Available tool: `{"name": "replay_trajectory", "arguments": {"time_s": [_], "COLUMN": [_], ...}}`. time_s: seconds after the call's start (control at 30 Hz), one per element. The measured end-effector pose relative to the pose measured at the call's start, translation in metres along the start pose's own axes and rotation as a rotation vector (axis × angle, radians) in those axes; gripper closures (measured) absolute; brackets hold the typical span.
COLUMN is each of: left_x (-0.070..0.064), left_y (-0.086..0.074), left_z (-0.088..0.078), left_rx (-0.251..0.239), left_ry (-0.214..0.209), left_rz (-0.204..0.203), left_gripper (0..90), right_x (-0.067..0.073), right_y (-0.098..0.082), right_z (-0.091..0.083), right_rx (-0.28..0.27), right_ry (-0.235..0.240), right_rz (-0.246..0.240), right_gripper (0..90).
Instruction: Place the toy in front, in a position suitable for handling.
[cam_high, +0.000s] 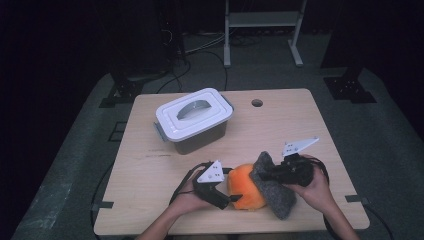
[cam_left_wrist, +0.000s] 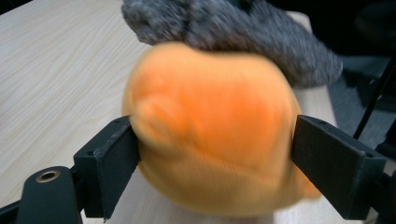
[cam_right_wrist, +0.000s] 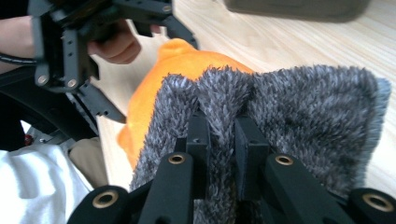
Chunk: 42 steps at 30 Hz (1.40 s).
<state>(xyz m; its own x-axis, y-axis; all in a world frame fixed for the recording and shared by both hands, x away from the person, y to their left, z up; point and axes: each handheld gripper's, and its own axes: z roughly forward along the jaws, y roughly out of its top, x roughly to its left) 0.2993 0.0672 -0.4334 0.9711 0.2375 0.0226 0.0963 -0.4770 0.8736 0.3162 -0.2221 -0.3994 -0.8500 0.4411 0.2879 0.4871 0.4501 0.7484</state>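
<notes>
Wiping orange plush toy (cam_high: 246, 187) w/ grey cloth (cam_high: 276, 192)

L gripper (cam_high: 226, 196) fingers clamp toy; R gripper (cam_right_wrist: 219, 135) fingers pinch cloth draped over toy. Next, I'd judge: rub cloth across toy, keeping clamp firm.

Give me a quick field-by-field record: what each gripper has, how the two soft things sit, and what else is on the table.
left gripper: jaws wide, one on each side of the orange plush, pressing it
right gripper: shut on a fold of the grey fuzzy cloth
cloth vs plush: cloth draped against the plush's right side, touching
lidded bin: white lid on, behind the plush, untouched
table: light wood, hole near far edge
</notes>
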Motion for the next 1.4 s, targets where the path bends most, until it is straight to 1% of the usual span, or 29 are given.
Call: {"name": "replay_trajectory", "arguments": {"time_s": [0.07, 0.13, 0.17, 0.2, 0.23, 0.27, 0.3, 0.37, 0.47, 0.6, 0.7, 0.8, 0.83, 0.93, 1.0, 1.07, 1.1, 1.17, 1.2, 1.23, 1.27, 1.3, 1.33, 1.37, 1.4], "left_x": [0.002, 0.002, 0.001, 0.001, 0.0, 0.0, 0.0, -0.001, -0.003, -0.002, -0.004, -0.005, -0.006, -0.006, -0.005, -0.003, -0.002, 0.001, 0.002, 0.003, 0.003, 0.003, 0.002, 0.001, 0.0], "left_y": [0.001, 0.002, 0.002, 0.001, 0.001, 0.001, 0.0, 0.001, 0.001, 0.0, 0.001, 0.002, 0.002, 0.002, 0.002, 0.003, 0.004, 0.005, 0.004, 0.004, 0.003, 0.003, 0.003, 0.004, 0.006], "left_z": [-0.002, -0.001, 0.0, 0.001, 0.001, 0.001, 0.0, 0.0, 0.001, 0.001, 0.003, 0.003, 0.003, 0.002, 0.002, 0.001, 0.001, 0.001, 0.003, 0.004, 0.007, 0.009, 0.008, 0.007, 0.005], "left_rx": [-0.025, -0.026, -0.021, -0.007, -0.001, -0.001, 0.001, -0.009, -0.008, -0.011, -0.014, -0.014, -0.014, -0.009, -0.003, 0.003, 0.005, 0.017, 0.034, 0.044, 0.052, 0.06, 0.071, 0.071, 0.073], "left_ry": [-0.013, -0.022, -0.022, -0.019, -0.012, -0.012, -0.007, -0.01, -0.006, -0.006, -0.005, -0.001, -0.002, -0.002, -0.001, -0.006, -0.009, -0.012, -0.02, -0.032, -0.052, -0.061, -0.067, -0.066, -0.058], "left_rz": [-0.026, -0.043, -0.044, -0.035, -0.028, -0.028, -0.012, -0.005, 0.008, 0.005, 0.013, 0.03, 0.033, 0.036, 0.032, 0.019, 0.005, -0.022, -0.05, -0.069, -0.095, -0.101, -0.078, -0.059, -0.029], "left_gripper": [15.4, 15.4, 15.4, 15.5, 17.6, 20.6, 23.9, 25.9, 26.2, 26.1, 26.1, 26.1, 26.1, 26.1, 26.0, 23.9, 20.3, 13.6, 10.7, 8.7, 8.7, 8.8, 11.3, 18.8, 24.6], "right_x": [0.005, 0.014, 0.018, 0.021, 0.026, 0.026, 0.029, 0.026, 0.018, 0.01, 0.005, 0.006, 0.006, 0.005, 0.001, -0.001, 0.0, 0.004, 0.005, 0.006, 0.008, 0.01, 0.012, 0.014, 0.015], "right_y": [0.0, 0.002, 0.002, 0.003, 0.004, 0.004, 0.005, 0.003, -0.005, -0.016, -0.022, -0.019, -0.016, -0.005, 0.0, 0.0, -0.002, -0.006, -0.007, -0.01, -0.011, -0.014, -0.016, -0.018, -0.019], "right_z": [0.002, 0.007, 0.009, 0.011, 0.014, 0.014, 0.013, 0.009, 0.002, -0.008, -0.015, -0.017, -0.017, -0.015, -0.01, -0.003, 0.0, 0.003, 0.003, 0.002, 0.002, 0.002, 0.001, 0.001, 0.0], "right_rx": [-0.001, -0.004, -0.003, 0.003, 0.008, 0.008, 0.018, 0.008, -0.007, -0.013, -0.019, -0.021, -0.028, -0.036, -0.039, -0.023, -0.02, -0.031, -0.037, -0.039, -0.04, -0.04, -0.039, -0.044, -0.045], "right_ry": [0.017, 0.034, 0.042, 0.046, 0.048, 0.048, 0.034, 0.043, 0.06, 0.053, 0.053, 0.047, 0.045, 0.039, 0.036, 0.041, 0.043, 0.044, 0.045, 0.045, 0.048, 0.046, 0.046, 0.044, 0.046], "right_rz": [-0.008, -0.026, -0.039, -0.046, -0.066, -0.066, -0.081, -0.069, -0.036, 0.005, 0.038, 0.035, 0.03, 0.017, 0.022, 0.026, 0.024, 0.027, 0.028, 0.026, 0.028, 0.025, 0.026, 0.024, 0.024], "right_gripper": [77.7, 77.6, 77.6, 77.7, 77.7, 77.7, 77.6, 77.7, 77.8, 77.8, 77.8, 77.8, 77.8, 77.6, 77.4, 77.5, 77.5, 77.4, 77.5, 77.6, 77.7, 77.8, 77.8, 77.9, 77.9]}}
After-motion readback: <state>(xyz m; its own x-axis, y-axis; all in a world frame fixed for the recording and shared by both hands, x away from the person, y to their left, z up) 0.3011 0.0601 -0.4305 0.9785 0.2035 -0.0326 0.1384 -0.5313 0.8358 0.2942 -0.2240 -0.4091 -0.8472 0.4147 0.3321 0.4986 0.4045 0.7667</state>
